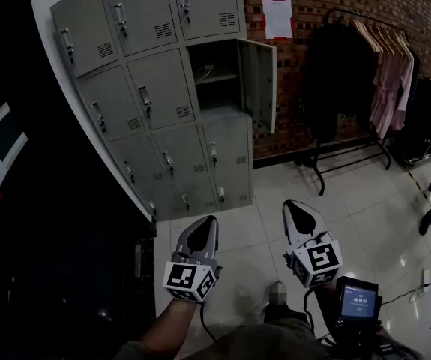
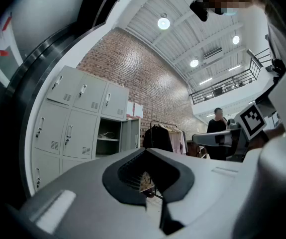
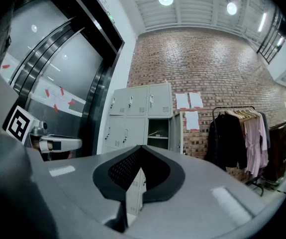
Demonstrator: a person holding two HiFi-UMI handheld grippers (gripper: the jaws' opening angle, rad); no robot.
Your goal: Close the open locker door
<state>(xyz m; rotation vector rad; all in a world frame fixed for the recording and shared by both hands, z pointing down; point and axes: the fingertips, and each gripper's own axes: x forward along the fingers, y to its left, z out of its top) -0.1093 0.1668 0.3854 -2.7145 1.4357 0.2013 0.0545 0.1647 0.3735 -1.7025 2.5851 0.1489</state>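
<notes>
Brick wall (image 1: 327,6) backs a grey locker bank (image 1: 155,88), where the open locker door (image 1: 258,81) juts from the right column's second row down, well apart from both grippers. Thin sheet metal by its look, it should be stiff, light and free on its hinge, so a push on the outer face near the free edge should serve. Both the left gripper (image 1: 202,231) and the right gripper (image 1: 299,220) have jaws pressed together, empty.

Grey metal locker door (image 1: 258,81) hangs wide open, hinged on right edge of its dark compartment (image 1: 214,72); second row from top, rightmost column of grey steel locker bank (image 1: 144,88).
</notes>
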